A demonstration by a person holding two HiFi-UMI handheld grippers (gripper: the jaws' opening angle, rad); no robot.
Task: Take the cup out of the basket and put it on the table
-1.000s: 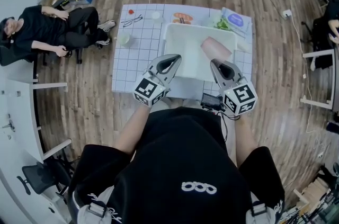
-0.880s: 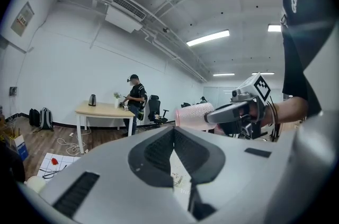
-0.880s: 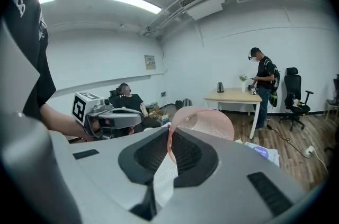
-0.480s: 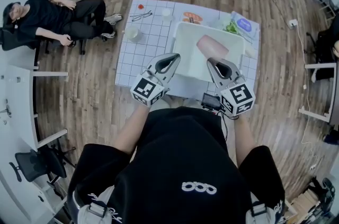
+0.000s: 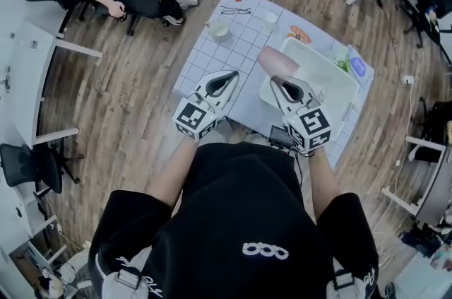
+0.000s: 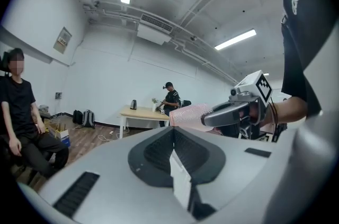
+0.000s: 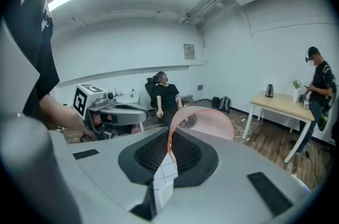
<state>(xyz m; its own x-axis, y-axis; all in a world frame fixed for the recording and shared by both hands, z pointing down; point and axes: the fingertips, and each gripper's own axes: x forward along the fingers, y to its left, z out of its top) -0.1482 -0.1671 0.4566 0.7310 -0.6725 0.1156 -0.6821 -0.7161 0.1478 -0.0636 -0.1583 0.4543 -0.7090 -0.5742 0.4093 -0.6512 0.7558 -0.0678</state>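
In head view, right gripper (image 5: 281,84) hid cup (image 5: 277,61) near end & part of basket (image 5: 319,59) near rim. At table (image 5: 212,64) far edge, small items (image 5: 236,8) were too tiny to ID; its near edge was partly covered by the person (image 5: 240,220).

Two claws (image 5: 227,76) (image 5: 281,83), one pink cup (image 5: 275,61) — one basket (image 5: 325,78) (white).

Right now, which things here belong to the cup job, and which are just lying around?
Job: pink cup, right gripper gripping its rim, white basket, table.
Lying about: pale bowl, plate of food, blue packet; left gripper shut, empty.
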